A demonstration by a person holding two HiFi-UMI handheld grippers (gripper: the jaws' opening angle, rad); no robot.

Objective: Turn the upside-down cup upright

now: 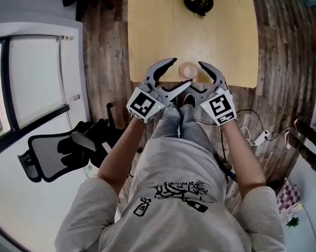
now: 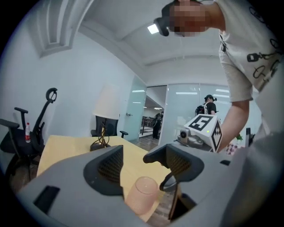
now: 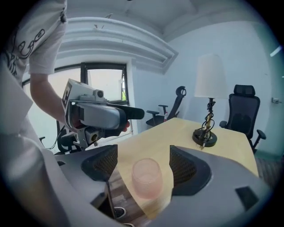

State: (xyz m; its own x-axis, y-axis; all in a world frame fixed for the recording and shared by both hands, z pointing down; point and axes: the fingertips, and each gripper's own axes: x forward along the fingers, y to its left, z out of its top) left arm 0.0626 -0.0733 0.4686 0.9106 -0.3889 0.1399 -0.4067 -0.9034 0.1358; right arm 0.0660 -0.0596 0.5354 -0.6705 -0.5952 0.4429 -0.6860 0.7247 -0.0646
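A pale pink translucent cup point(image 1: 188, 71) stands alone on the light wooden table point(image 1: 160, 30), close to its near edge. In the left gripper view the cup point(image 2: 142, 194) shows a flat closed top. My left gripper point(image 1: 182, 71) hovers at the cup's left, jaws spread wide and empty. My right gripper point(image 1: 197, 75) hovers at the cup's right, also open. Each gripper view looks down past its own jaws: the left gripper point(image 2: 144, 167) and the right gripper point(image 3: 143, 165) both sit above and short of the cup point(image 3: 146, 178). Neither touches it.
A lamp with a black base point(image 1: 198, 2) stands at the table's far side; its white shade point(image 3: 208, 82) shows in the right gripper view. A black office chair point(image 1: 60, 149) is on the floor at left. Cables and a power strip point(image 1: 262, 137) lie at right.
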